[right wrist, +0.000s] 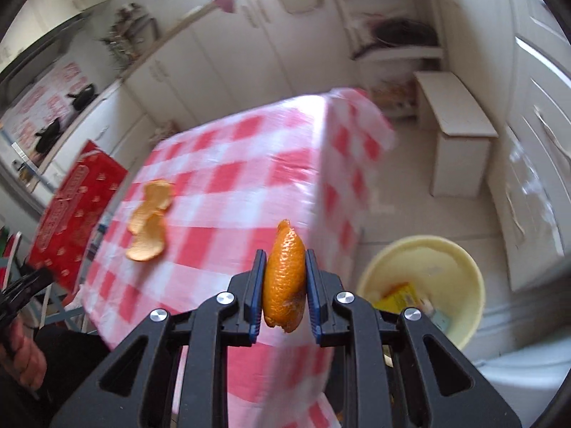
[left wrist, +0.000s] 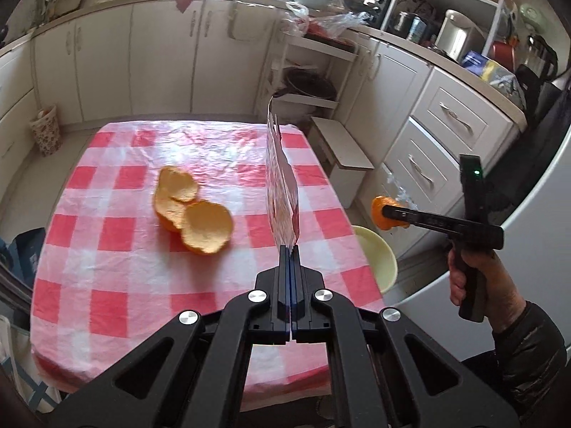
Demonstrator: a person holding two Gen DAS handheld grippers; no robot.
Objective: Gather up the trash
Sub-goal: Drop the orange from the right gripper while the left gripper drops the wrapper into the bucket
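A: L gripper (left wrist: pixel 289 249): jaws pressed together, pinching a flat red-and-white wrapper (left wrist: pixel 280 185) by its bottom edge; wrapper stands up on edge above the table (left wrist: pixel 107 185), seen nearly edge-on; print unreadable.

B: R gripper (right wrist: pixel 284 278)?

A: pinching a piece of orange peel (right wrist: pixel 285 278) between the blue pads; pads tight on both sides, dimpled skin facing the cam, a ragged bit hanging below; jaws only partly apart, the peel's width. In the L view the same gripper sits off the table's right edge, peel at its tip, a hand (left wrist: pixel 464 274) in a dark sleeve on the grip.

B: what's on the table?

A: red/white check cloth, glossy; two more peel pieces (left wrist: pixel 192 210) lying together left of centre, pale insides up, overlapping; well apart from both grippers.

B: bin?

A: pale yellow bowl-shaped bin (right wrist: pixel 460 267) on the floor just beside the table's right edge; holds a yellow packet (right wrist: pixel 399 296) + some paler scrap I can't identify. In the R view it's lower right of the held peel; peel not over it.

B: surroundings?

A: white kitchen cabinets (left wrist: pixel 142 53), small white stool (right wrist: pixel 456 121) past the bin; R view blurred.
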